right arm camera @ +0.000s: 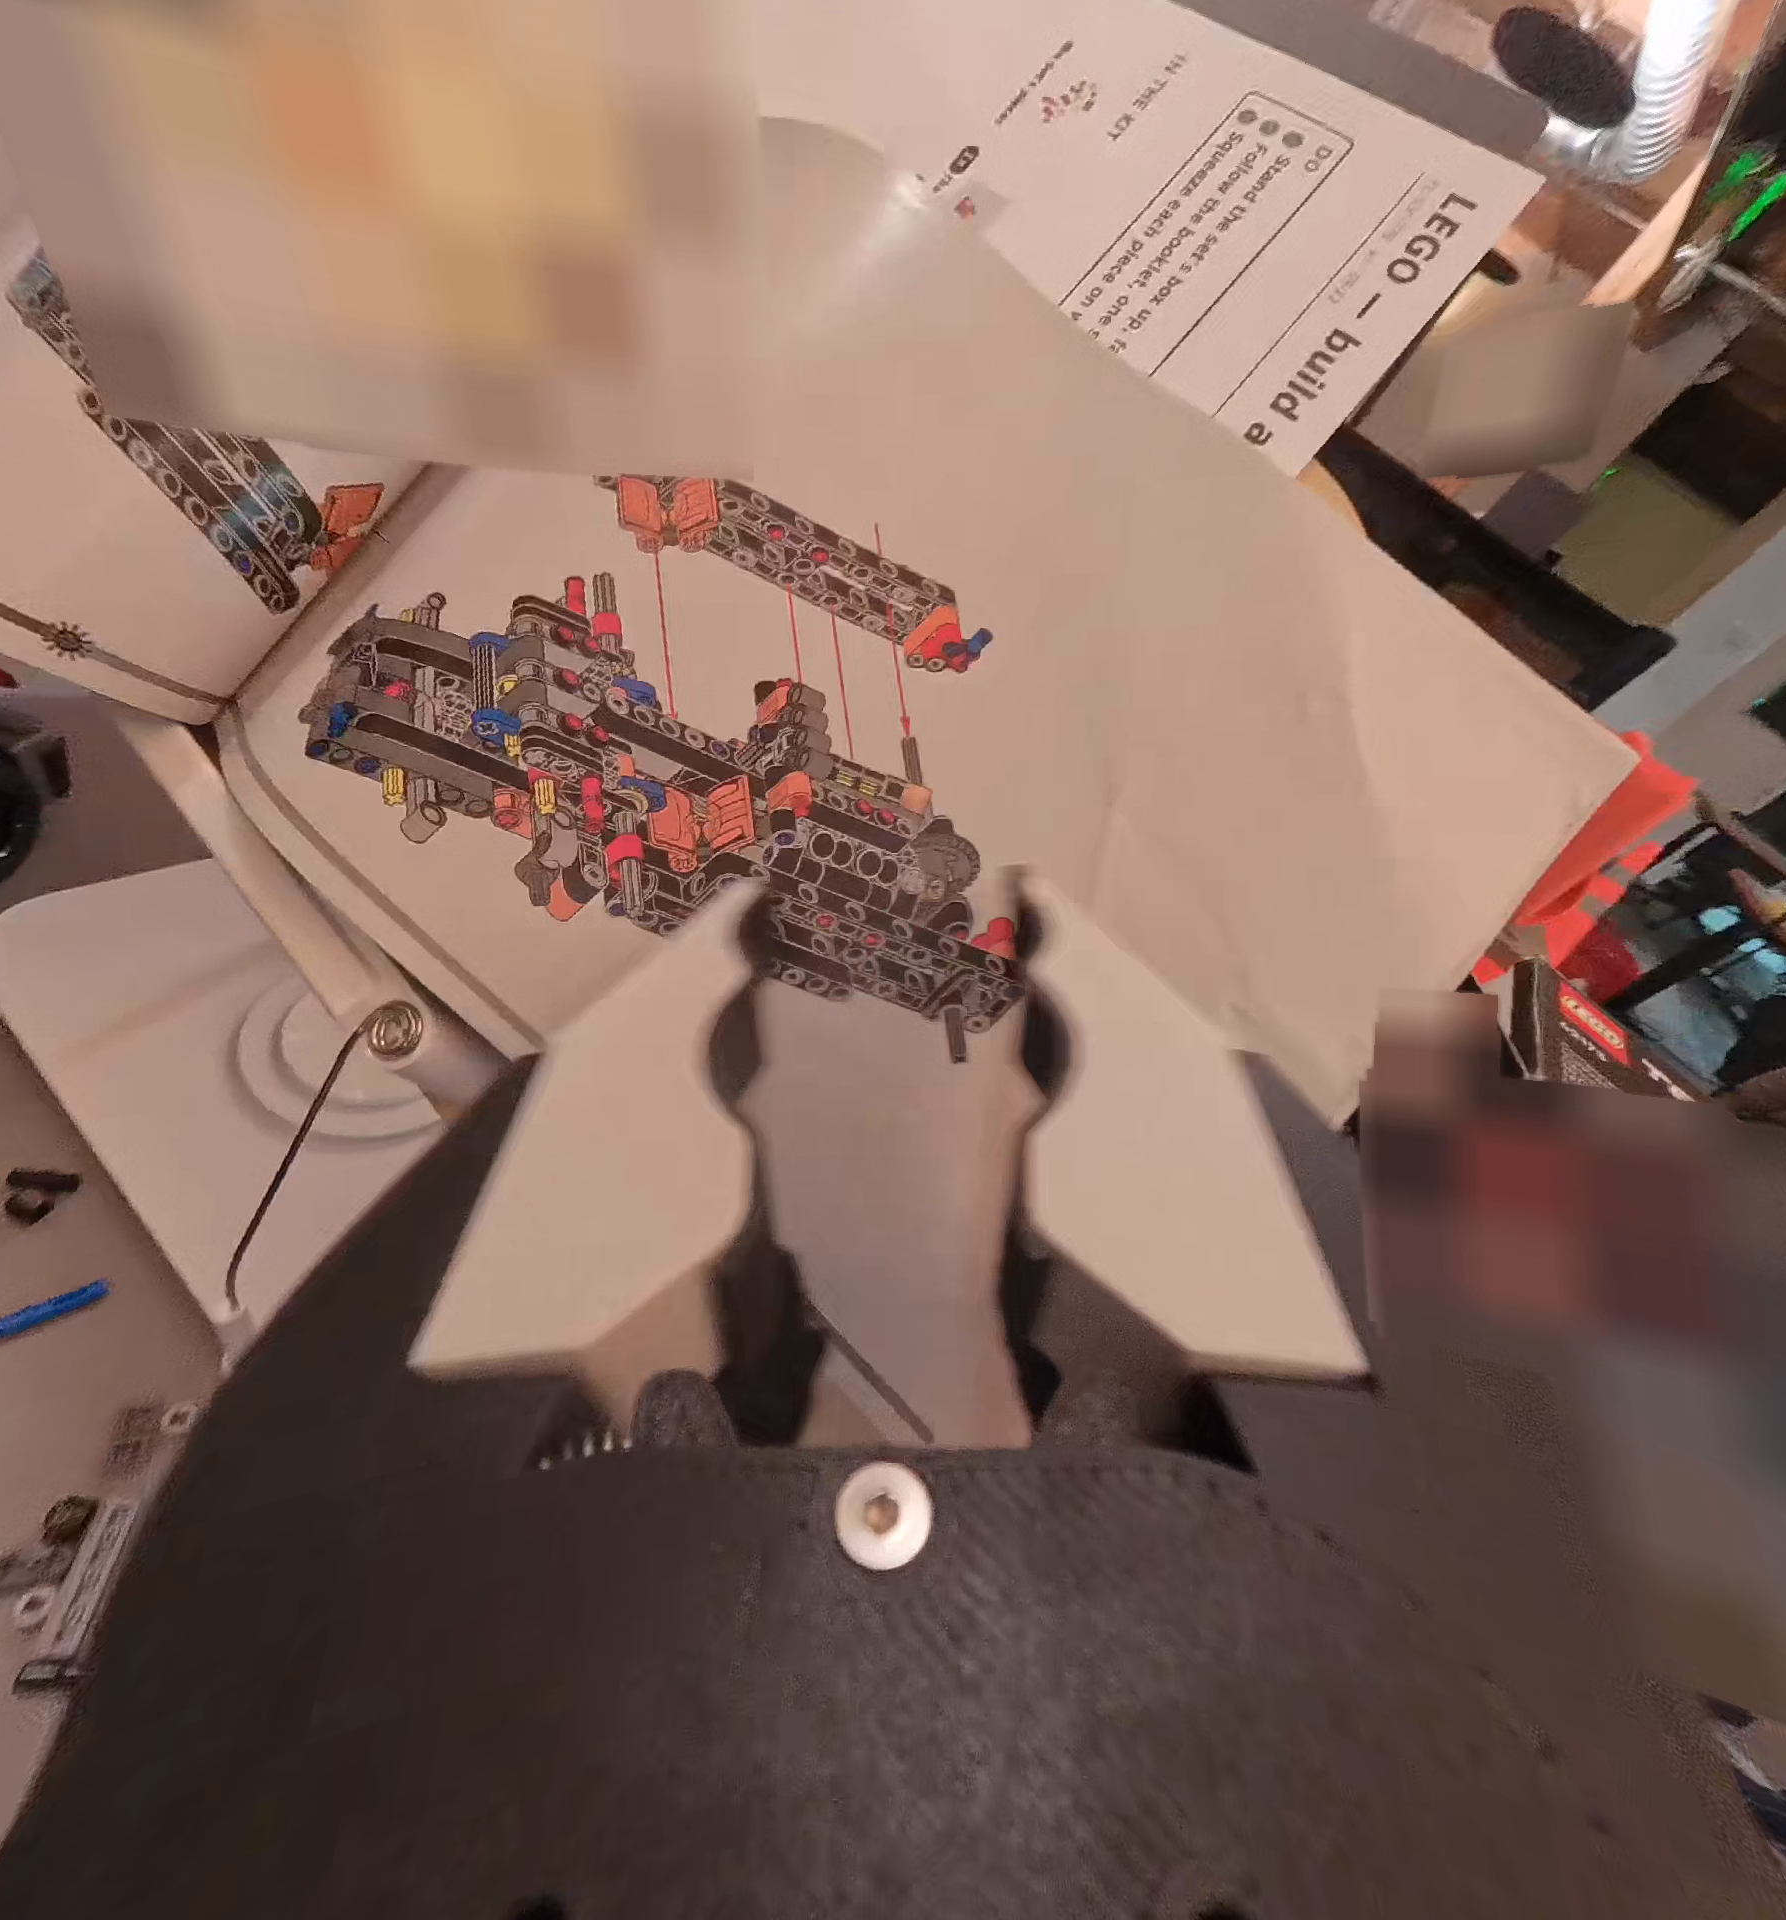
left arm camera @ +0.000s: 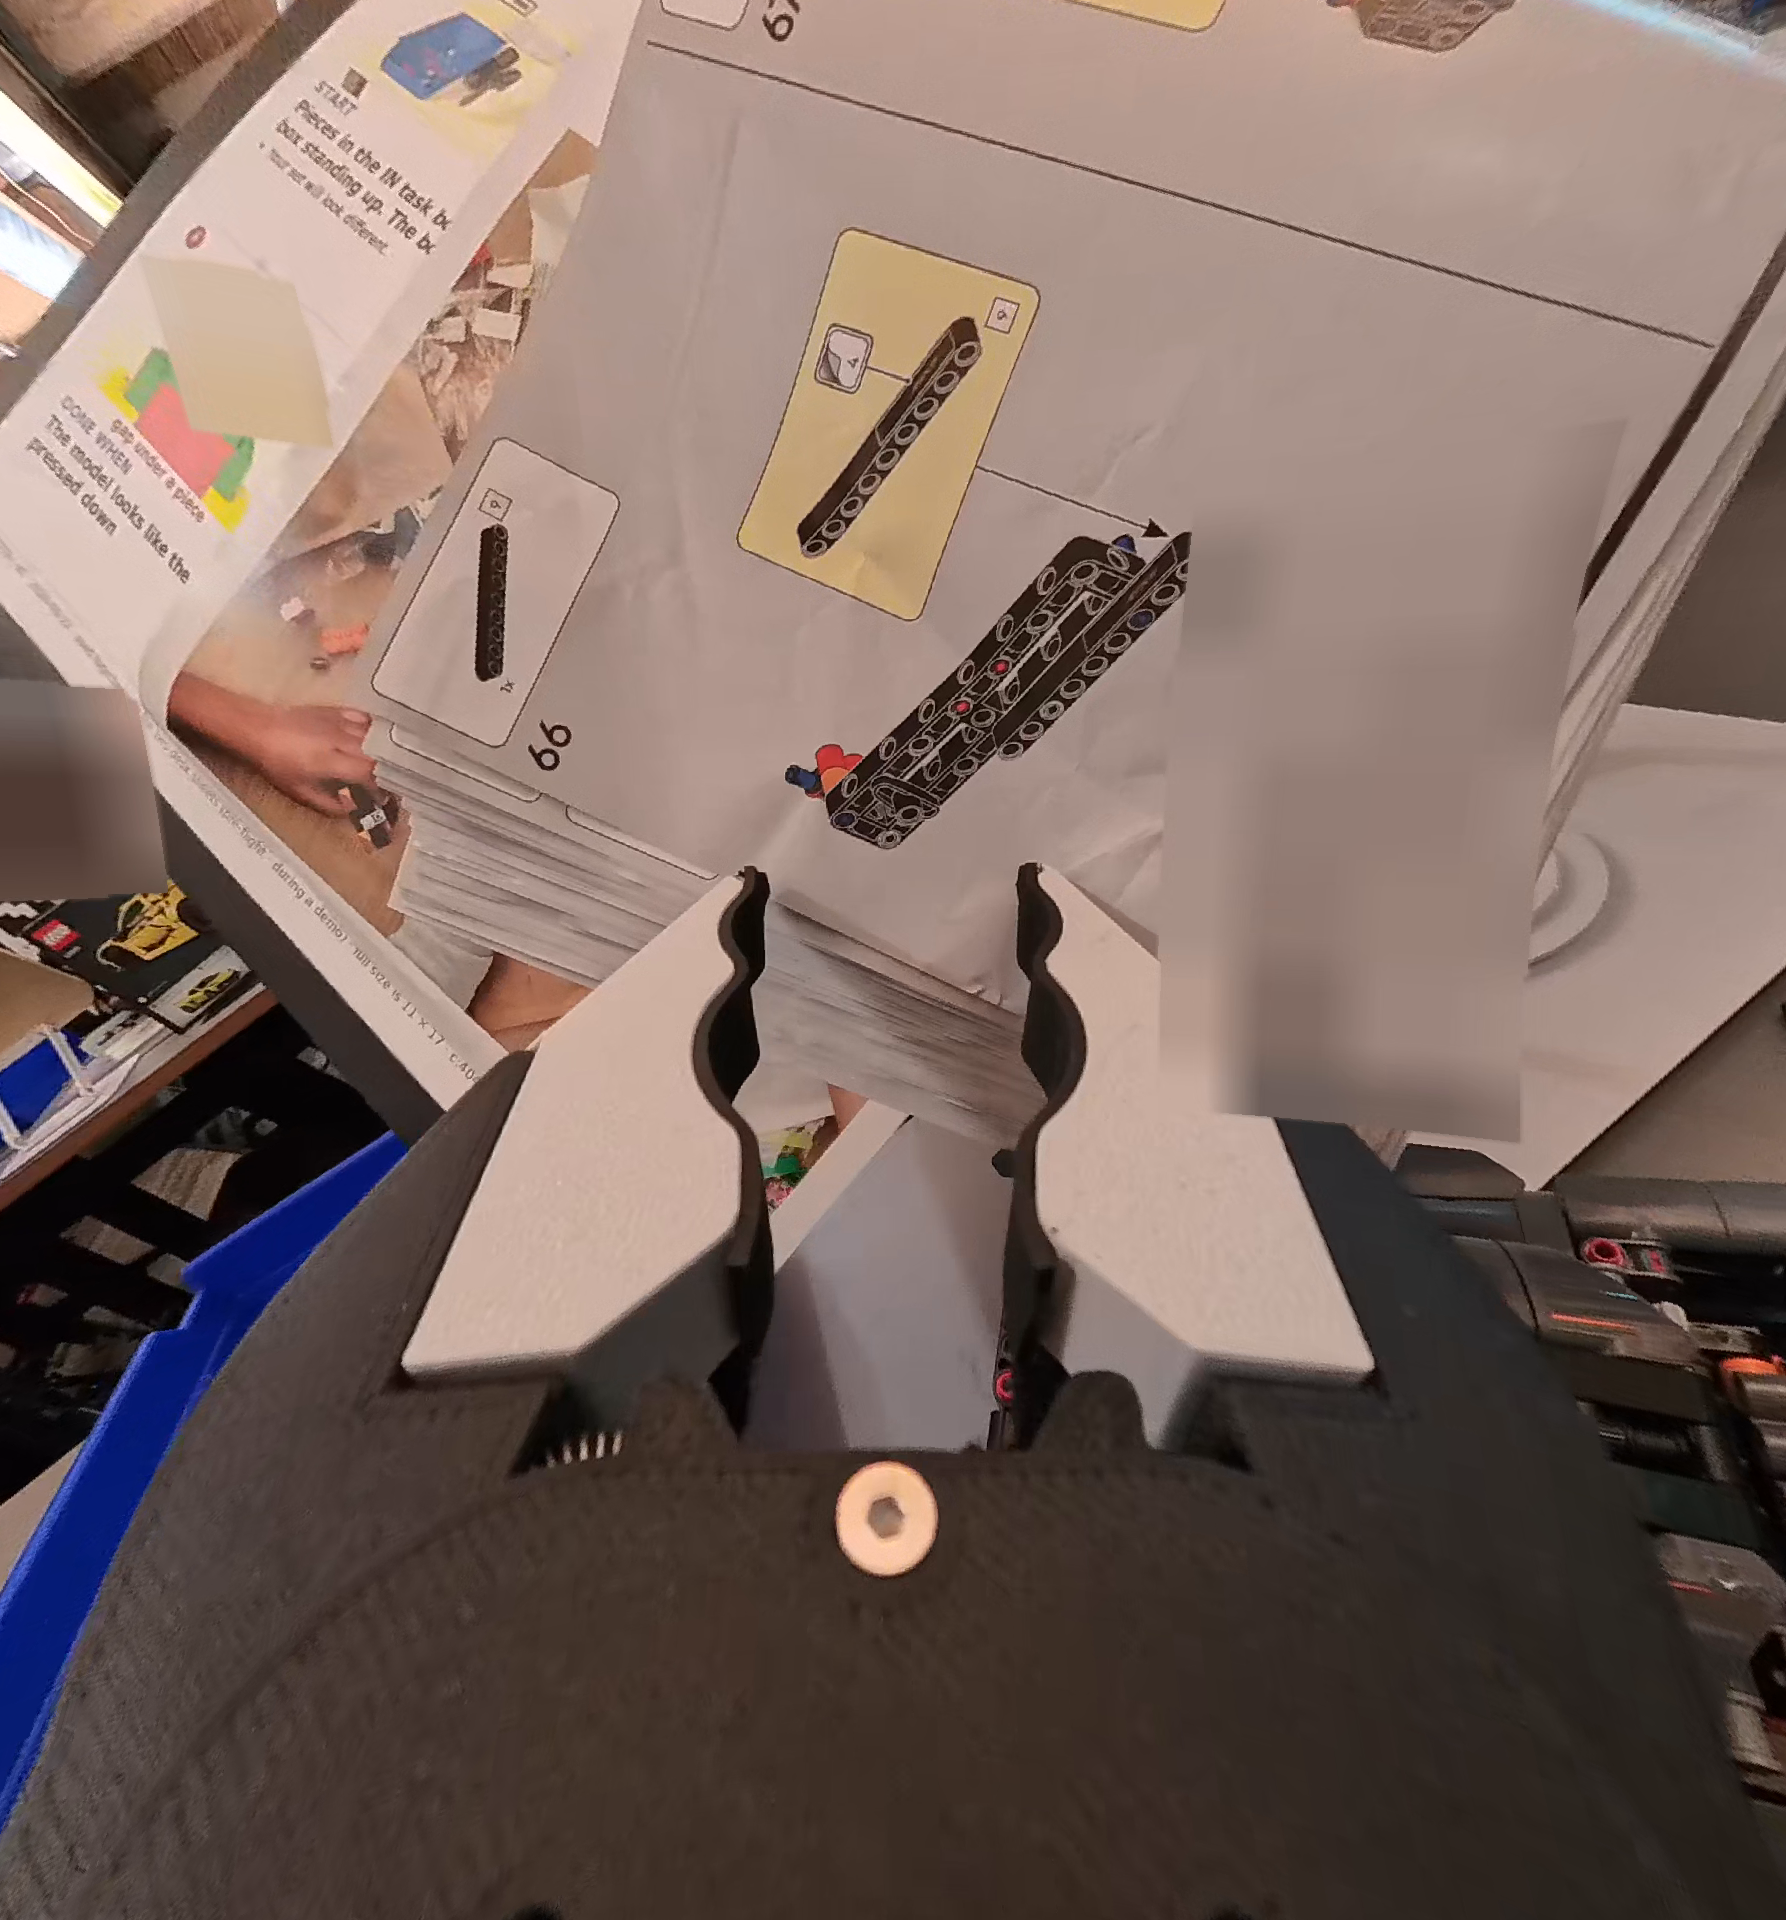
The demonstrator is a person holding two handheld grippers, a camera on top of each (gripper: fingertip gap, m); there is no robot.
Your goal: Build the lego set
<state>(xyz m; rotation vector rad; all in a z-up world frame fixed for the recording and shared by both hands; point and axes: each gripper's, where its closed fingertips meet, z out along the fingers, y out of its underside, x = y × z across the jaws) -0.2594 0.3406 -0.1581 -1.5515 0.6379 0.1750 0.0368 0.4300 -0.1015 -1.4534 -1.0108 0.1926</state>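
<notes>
The open instruction booklet [left arm camera: 972,416] stands propped in front of me, showing drawings of a long black beam and a black frame. My left gripper [left arm camera: 889,883] is open just before the lower edge of the booklet's page stack [left arm camera: 868,977], with nothing pressed between its pads. In the right wrist view the booklet [right arm camera: 515,582] shows a large black, orange and red assembly drawing. A loose page [right arm camera: 1180,675] curves up on the right. My right gripper [right arm camera: 884,894] is open close to the page's lower part, and its pads grip nothing. The partly built black model [left arm camera: 1647,1351] lies at the lower right.
A white booklet stand [right arm camera: 141,987] with a wire clip holds the booklet. A blue pin [right arm camera: 47,1309], a black piece [right arm camera: 37,1190] and grey parts [right arm camera: 68,1558] lie on the table. A blue bin [left arm camera: 89,1455] is at the lower left. A printed sheet [left arm camera: 245,364] lies behind. A set box [right arm camera: 1595,1029] stands right. The tips of one gripper are about 30 centimeters away from the tips of the other.
</notes>
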